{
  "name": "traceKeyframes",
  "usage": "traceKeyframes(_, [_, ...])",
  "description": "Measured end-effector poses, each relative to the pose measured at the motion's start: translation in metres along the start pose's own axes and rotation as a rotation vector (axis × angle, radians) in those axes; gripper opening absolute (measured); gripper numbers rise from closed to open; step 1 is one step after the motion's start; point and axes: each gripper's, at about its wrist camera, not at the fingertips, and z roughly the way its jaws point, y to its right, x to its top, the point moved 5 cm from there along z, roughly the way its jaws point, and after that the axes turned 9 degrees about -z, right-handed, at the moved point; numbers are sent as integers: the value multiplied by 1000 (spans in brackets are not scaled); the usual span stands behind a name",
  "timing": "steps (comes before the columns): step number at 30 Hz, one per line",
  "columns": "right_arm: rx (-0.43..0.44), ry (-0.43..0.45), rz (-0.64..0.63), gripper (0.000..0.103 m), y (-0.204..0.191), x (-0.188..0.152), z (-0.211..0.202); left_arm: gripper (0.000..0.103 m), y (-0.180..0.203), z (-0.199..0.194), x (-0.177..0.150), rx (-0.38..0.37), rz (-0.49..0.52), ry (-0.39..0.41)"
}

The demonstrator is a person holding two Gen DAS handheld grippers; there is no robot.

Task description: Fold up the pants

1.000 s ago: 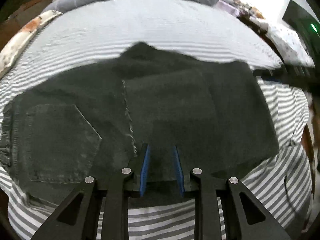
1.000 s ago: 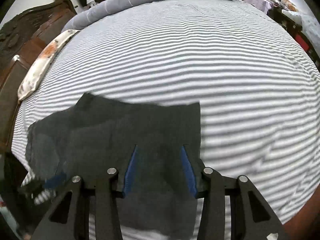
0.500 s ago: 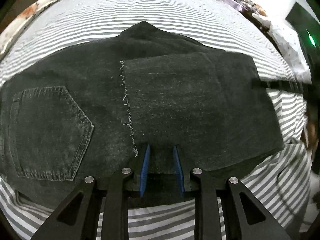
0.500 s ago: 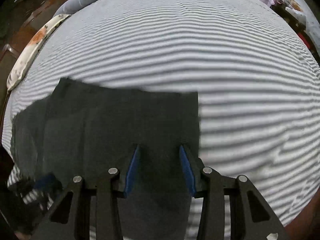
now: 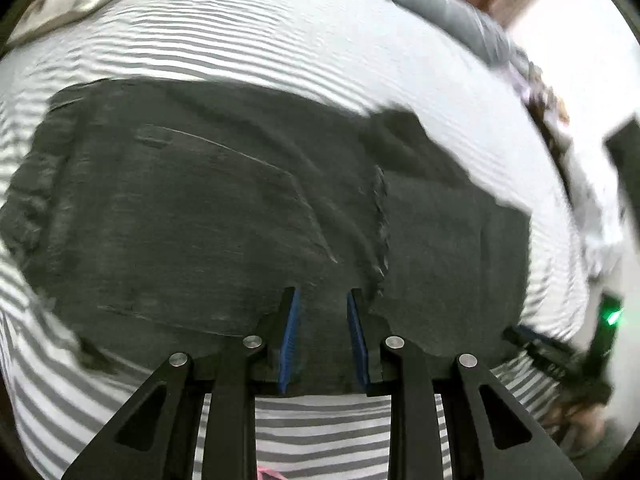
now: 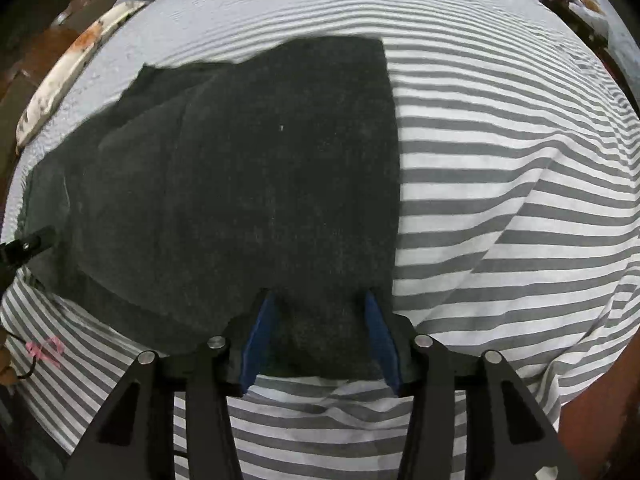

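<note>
The dark pants [image 5: 240,220] lie flat on the striped bed sheet [image 5: 320,432], already folded once, with a leg end laid back over the seat part. The near edge of the pants sits right between the jaws of both tools.

On the left side, the left gripper [image 5: 322,300] has its blue pads a little way apart, with cloth lying between them. The pads look like they are not squeezing it, but this picture is blurry, so I cannot be sure. The back pocket [image 5: 224,208] is ahead of the jaws and to their left. The frayed hem [image 5: 382,224] runs just ahead and to the right of them.

On the right side, the right gripper [image 6: 318,304] is wide apart and holds nothing. The cloth edge lies flat between its pads. The straight side edge of the pants is just past its right pad.

To do the next fold well, both tools should bite the near edge at the same time, lift it evenly, and lay it over so the edges line up. Pinch all the layers, not only the top one.

Compared with a moment ago, the left tool has slid to the left, so the pocket now sits ahead and the hem is on its right. The right tool has come down closer, and the pants fill more of its view.
</note>
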Motion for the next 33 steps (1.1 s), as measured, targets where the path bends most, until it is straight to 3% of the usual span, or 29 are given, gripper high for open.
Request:
traceKeyframes(4, [27,102,43,60,5,-6,-22,32,-49,-39,21,-112,-192,70])
traceKeyframes(10, [64,127,113,60,21,-25,-33,34,-142,-76,35,-216,-541,184])
traceKeyframes(14, [70,129,125,60,18,-23,-38,37,-189,-80,38,-232,-675,216])
traceKeyframes(24, [66,115,102,60,-14,-2,-36,37,-217,-41,44,-265,-769,132])
traceKeyframes(26, [61,111,88,60,-20,0,-36,37,-219,-40,48,-302,-777,138])
traceKeyframes(33, [60,79,39,60,-45,4,-29,35,-184,-44,77,-406,-649,162])
